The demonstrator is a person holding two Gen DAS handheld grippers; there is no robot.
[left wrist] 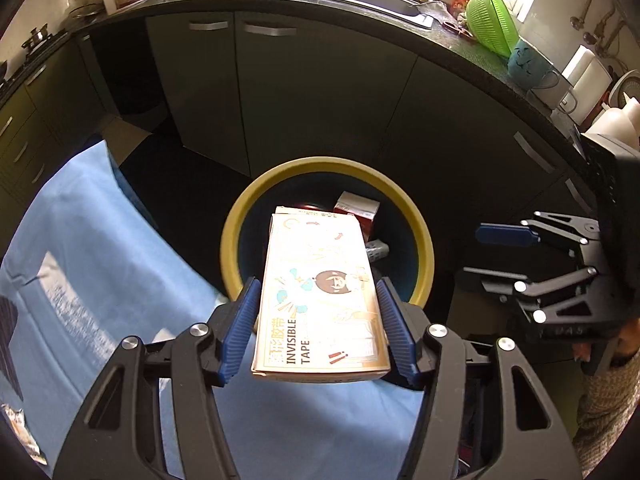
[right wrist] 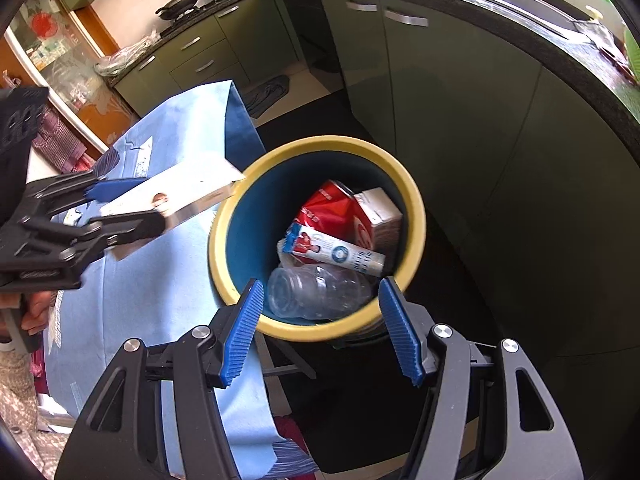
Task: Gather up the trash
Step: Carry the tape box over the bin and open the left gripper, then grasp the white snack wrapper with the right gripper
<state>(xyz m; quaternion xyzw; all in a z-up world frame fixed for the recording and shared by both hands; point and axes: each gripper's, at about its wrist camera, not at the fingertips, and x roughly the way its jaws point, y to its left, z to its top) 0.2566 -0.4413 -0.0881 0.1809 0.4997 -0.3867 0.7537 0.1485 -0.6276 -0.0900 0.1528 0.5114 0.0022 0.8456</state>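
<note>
My left gripper (left wrist: 318, 284) is shut on a flat cardboard box (left wrist: 320, 300) printed "INVISIBLE TAPE". The box sticks forward over the yellow rim (left wrist: 328, 166) of a blue bin. In the right wrist view the same box (right wrist: 188, 192) juts from the left gripper (right wrist: 154, 202) toward the bin's rim (right wrist: 320, 142). My right gripper (right wrist: 320, 284) hangs open over the near side of the bin, nothing between its pads. Inside the bin lie a red carton (right wrist: 332, 208), a toothpaste tube (right wrist: 332, 252) and a clear plastic bottle (right wrist: 316, 292). The right gripper (left wrist: 492, 256) also shows open beside the bin.
A table under a light blue cloth (right wrist: 168, 140) stands left of the bin. Dark green cabinets (left wrist: 300, 92) under a black counter (left wrist: 460, 48) curve behind it, with a sink, a green colander (left wrist: 492, 20) and a kettle on top. A hand (right wrist: 36, 308) holds the left gripper.
</note>
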